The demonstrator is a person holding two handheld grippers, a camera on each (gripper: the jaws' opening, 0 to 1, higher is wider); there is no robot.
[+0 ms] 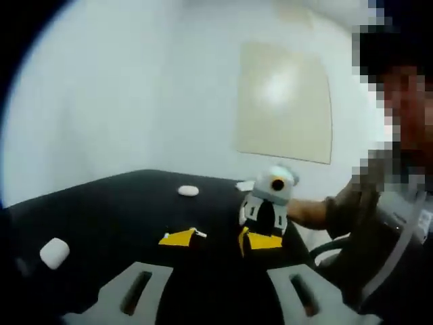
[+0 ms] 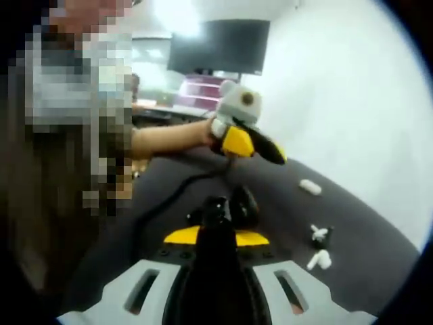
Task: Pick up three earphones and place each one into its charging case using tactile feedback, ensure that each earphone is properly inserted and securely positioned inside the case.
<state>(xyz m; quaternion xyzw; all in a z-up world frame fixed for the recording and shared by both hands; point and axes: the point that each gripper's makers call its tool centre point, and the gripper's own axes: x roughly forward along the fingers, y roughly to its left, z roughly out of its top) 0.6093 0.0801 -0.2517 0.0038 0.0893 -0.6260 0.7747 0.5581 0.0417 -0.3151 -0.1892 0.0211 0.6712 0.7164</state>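
Two pale jaws of the left gripper (image 1: 218, 277) stand apart over bare dark table (image 1: 101, 210), so it is open and empty. The right gripper (image 2: 216, 274) has a dark shape (image 2: 218, 223) with a yellow band between its jaws, and I cannot tell whether it grips anything. In the right gripper view, small white earphones (image 2: 320, 259) lie near the table's right edge, with a white case (image 2: 310, 187) farther along it. Another case (image 1: 54, 252) sits by the left edge in the left gripper view. The pick-up likely goes best approached low and square, closing gently on one earphone's body so that it doesn't skid.
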